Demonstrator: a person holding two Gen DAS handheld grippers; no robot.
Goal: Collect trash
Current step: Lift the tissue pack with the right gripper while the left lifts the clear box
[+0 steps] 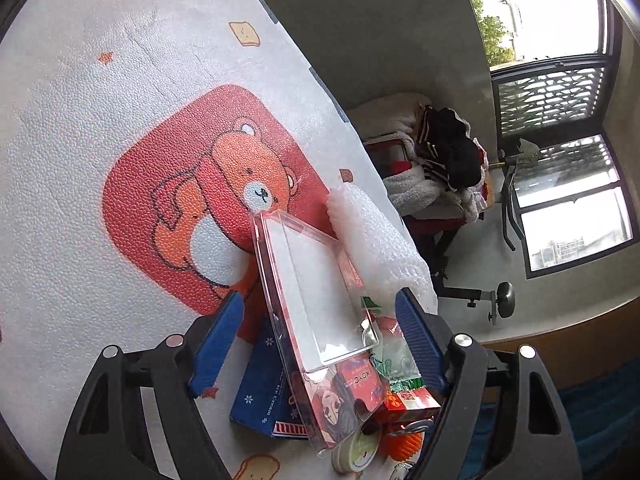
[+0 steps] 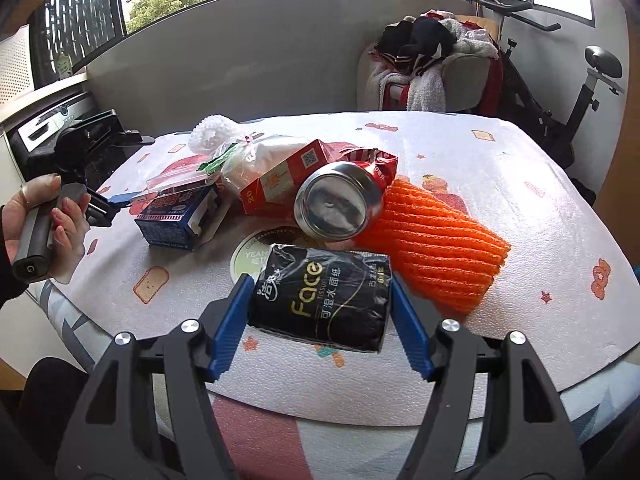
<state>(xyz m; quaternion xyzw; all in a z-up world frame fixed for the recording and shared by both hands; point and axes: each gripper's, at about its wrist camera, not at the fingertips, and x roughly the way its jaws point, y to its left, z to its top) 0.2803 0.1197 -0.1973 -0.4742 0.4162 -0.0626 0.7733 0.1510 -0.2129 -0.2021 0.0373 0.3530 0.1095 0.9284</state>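
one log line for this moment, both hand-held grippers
left hand-held gripper: open around clear plastic box | right hand-held gripper: shut on black tissue pack | trash pile on table

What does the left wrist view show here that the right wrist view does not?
Only the left wrist view: the left gripper straddling a clear plastic tray over the bear print.
Only the right wrist view: the right gripper around a black tissue pack, a crushed can, and the person's hand.
Both: the white foam net, blue carton, and orange foam net.
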